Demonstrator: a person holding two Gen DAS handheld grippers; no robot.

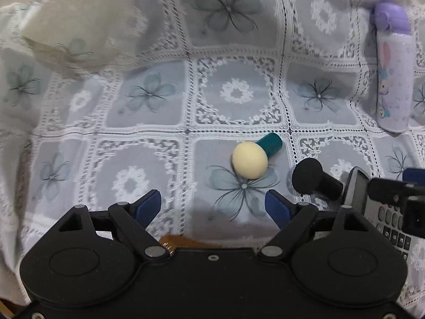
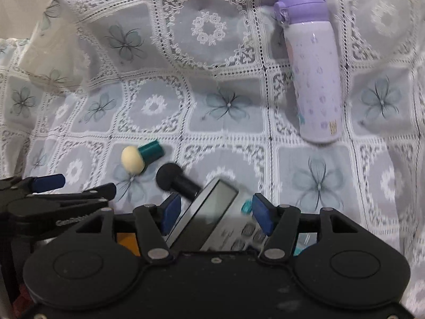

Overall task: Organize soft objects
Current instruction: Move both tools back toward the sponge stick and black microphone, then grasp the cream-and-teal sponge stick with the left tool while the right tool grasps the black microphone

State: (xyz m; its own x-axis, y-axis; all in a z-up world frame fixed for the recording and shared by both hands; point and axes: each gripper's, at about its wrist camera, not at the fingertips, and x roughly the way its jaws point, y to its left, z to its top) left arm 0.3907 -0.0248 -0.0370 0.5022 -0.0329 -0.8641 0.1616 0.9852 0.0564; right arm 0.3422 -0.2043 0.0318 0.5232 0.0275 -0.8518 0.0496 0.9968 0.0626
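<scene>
A cream sponge puff with a teal handle (image 1: 251, 160) lies on the lace cloth, just ahead of my open, empty left gripper (image 1: 213, 207). A black sponge puff with a black handle (image 1: 310, 176) lies to its right. Both show in the right wrist view, the cream one (image 2: 134, 159) and the black one (image 2: 172, 179). My right gripper (image 2: 216, 214) is open, its blue pads on either side of a grey calculator (image 2: 212, 212) without touching it. The left gripper also shows at the left of the right wrist view (image 2: 77, 184).
A purple drink bottle (image 2: 312, 69) lies on its side at the far right, also in the left wrist view (image 1: 394, 66). The lace cloth (image 1: 159, 93) rises in a fold at the back left. A small teal item (image 2: 246, 207) lies beside the calculator.
</scene>
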